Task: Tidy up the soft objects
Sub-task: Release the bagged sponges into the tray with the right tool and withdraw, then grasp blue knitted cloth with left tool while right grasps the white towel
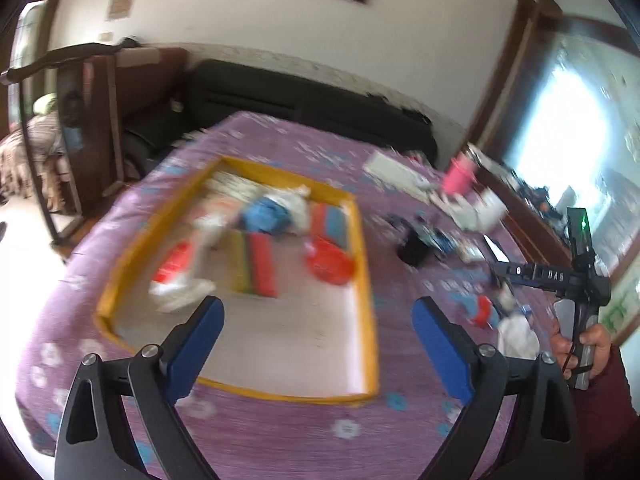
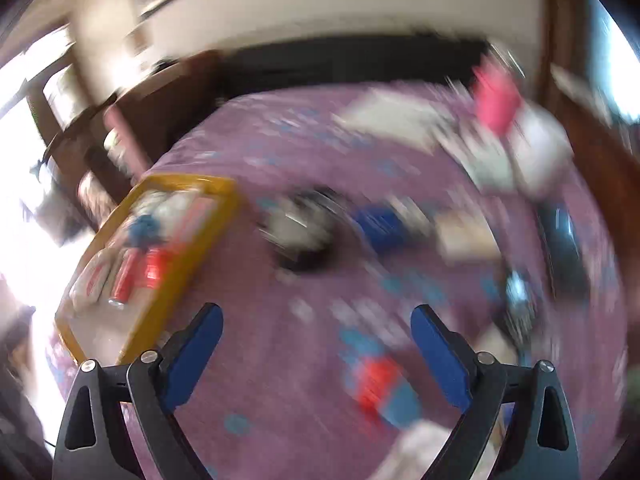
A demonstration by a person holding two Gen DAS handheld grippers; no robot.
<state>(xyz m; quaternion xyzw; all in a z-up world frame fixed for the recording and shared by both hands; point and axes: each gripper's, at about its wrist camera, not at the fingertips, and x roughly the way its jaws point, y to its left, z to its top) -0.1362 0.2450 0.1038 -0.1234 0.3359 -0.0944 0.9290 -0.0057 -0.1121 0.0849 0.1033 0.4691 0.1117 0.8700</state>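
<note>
While both views blur, the left claw (image 1: 316, 344) and right claw (image 2: 316, 352) gape wide, holding nothing; soft bundles (image 1: 276, 216) lie in the yellow-rimmed tray (image 1: 370, 280) on the purple-clothed desk (image 1: 400, 420).

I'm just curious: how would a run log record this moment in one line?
left gripper: open, empty | right gripper: open, empty | yellow tray: holds soft items

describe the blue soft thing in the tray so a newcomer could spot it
Find the yellow-rimmed tray on the purple floral cloth. Toward its far side lies a crumpled blue bundle against white bags. It is the only blue item; neighbours are red or white.
</note>
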